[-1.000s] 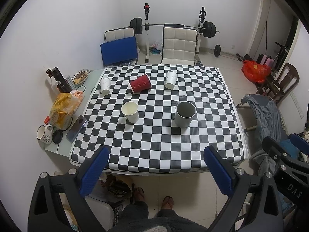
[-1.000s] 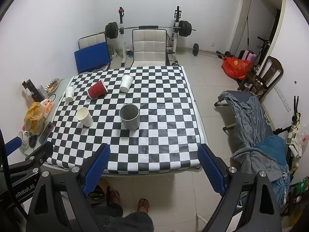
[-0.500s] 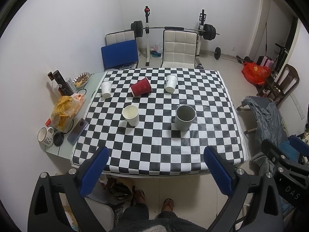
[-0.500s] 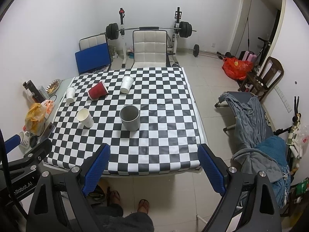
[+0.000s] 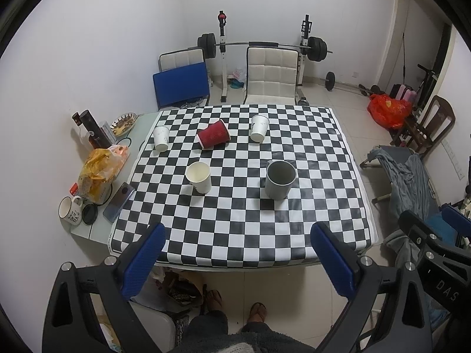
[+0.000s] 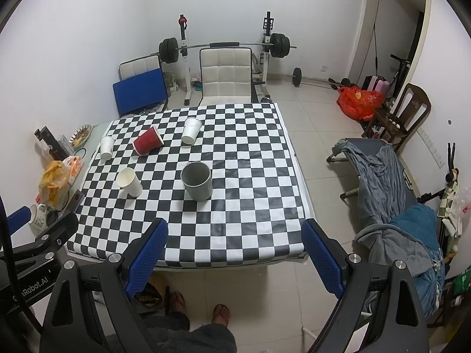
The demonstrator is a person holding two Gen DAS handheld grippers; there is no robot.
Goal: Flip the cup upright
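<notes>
- The left gripper (image 5: 237, 248) hung back over the near edge of the checkered desk (image 5: 241, 229), blue fingers (image 5: 144, 260) spread wide with nothing between them.
- A red cup (image 5: 213, 137) lay on its side toward the far end, between two upright white paper cups (image 5: 161, 138) (image 5: 259, 128).
- Closer in stood a cream paper cup (image 5: 199, 177) and a grey mug (image 5: 280, 179), both upright and well apart.
- Part of the right gripper (image 5: 435, 253) poked in at the right edge.

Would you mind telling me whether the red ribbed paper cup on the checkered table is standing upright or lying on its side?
Tipped: the red ribbed paper cup lies on its side on the checkered tablecloth, untouched.
</notes>
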